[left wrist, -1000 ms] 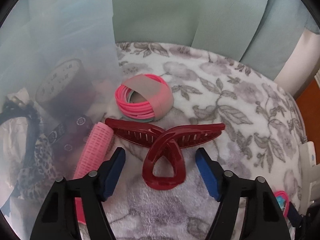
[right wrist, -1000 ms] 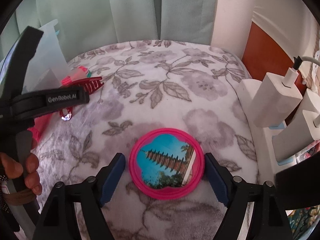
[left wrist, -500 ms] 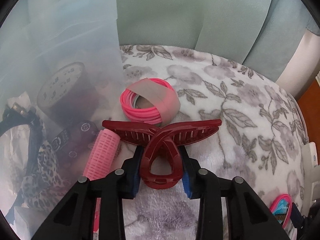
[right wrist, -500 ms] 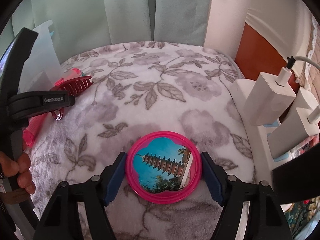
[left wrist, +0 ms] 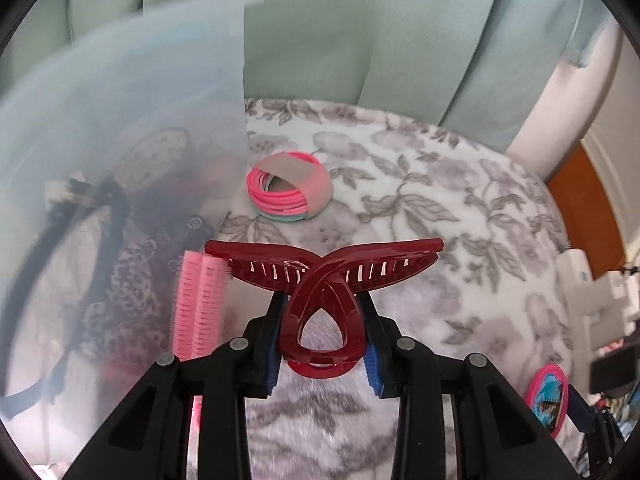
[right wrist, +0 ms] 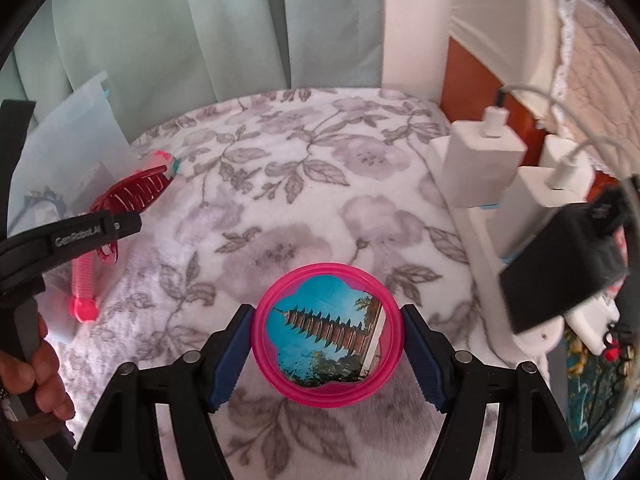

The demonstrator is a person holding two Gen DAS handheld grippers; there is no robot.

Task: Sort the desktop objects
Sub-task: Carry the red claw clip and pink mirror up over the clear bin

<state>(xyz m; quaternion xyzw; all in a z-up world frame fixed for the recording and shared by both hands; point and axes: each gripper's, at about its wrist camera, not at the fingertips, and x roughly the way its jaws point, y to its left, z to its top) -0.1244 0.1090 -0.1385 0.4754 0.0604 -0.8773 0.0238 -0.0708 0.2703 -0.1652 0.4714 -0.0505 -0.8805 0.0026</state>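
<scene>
The left gripper [left wrist: 323,344] has its blue-padded fingers [left wrist: 273,354] pressed against the looped handle of a dark red hair claw [left wrist: 323,276], glossy plastic with two toothed wings spreading left and right beyond the fingertips. The claw sits clamped between the pads, above the flowered blanket [left wrist: 440,216]. Just left of it lies a pink hair roller [left wrist: 198,308], touching the claw's left wing. Farther out rests a bundle of pink hair ties [left wrist: 289,188] with a paper band. A frosted plastic bin [left wrist: 120,160] stands at the left, holding a headband and other items, blurred.

The right gripper [right wrist: 327,344] holds a round pink-rimmed mirror [right wrist: 327,334] showing a pagoda picture; both pads touch its rim, narrowed onto it. To the right, well apart, stand white chargers [right wrist: 480,168] with cables, and a black block [right wrist: 560,264].
</scene>
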